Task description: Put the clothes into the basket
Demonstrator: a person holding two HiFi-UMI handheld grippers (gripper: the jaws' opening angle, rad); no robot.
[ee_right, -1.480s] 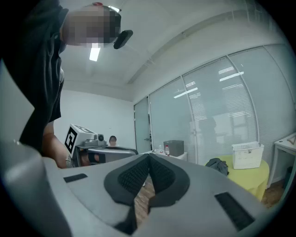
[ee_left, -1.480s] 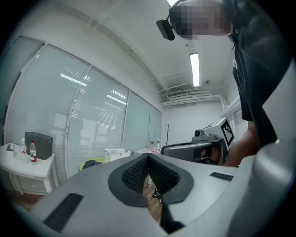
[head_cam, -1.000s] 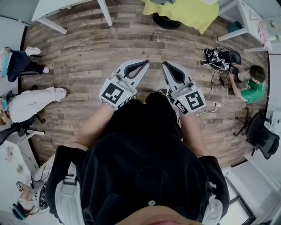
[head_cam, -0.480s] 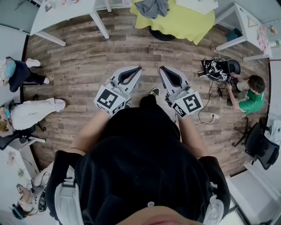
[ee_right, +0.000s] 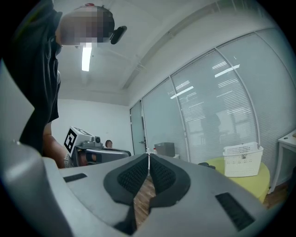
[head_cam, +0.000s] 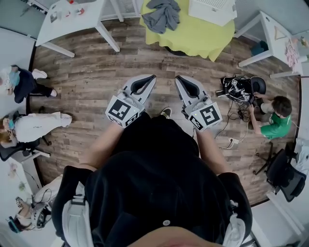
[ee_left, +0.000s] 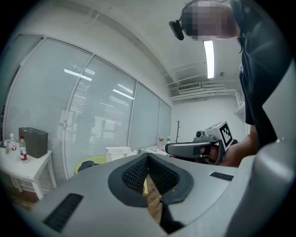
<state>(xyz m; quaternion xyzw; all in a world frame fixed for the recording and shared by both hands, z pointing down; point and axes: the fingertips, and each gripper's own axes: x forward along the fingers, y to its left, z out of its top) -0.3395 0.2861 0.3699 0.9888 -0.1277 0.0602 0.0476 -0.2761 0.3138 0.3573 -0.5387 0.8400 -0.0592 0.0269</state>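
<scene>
A grey heap of clothes [head_cam: 161,14] lies on a round yellow table [head_cam: 193,34] at the top of the head view. A white slatted basket [head_cam: 212,9] stands beside it on the same table. Both grippers hang side by side over the wooden floor, well short of the table. My left gripper [head_cam: 152,77] is shut with nothing in it, and so is my right gripper [head_cam: 177,77]. The basket [ee_right: 243,159] and the yellow table [ee_right: 252,183] show at the right of the right gripper view. The left gripper view holds the basket [ee_left: 118,151] far off.
White tables stand at the upper left [head_cam: 72,19] and upper right [head_cam: 270,34]. A person in green [head_cam: 275,113] crouches at the right by black gear [head_cam: 241,87] and cables. Seated people are at the left edge [head_cam: 29,125]. A black chair [head_cam: 285,169] stands at the lower right.
The view has advanced toward the yellow table: the clothes and the basket have come into sight at the top. Both grippers stay shut and side by side.
</scene>
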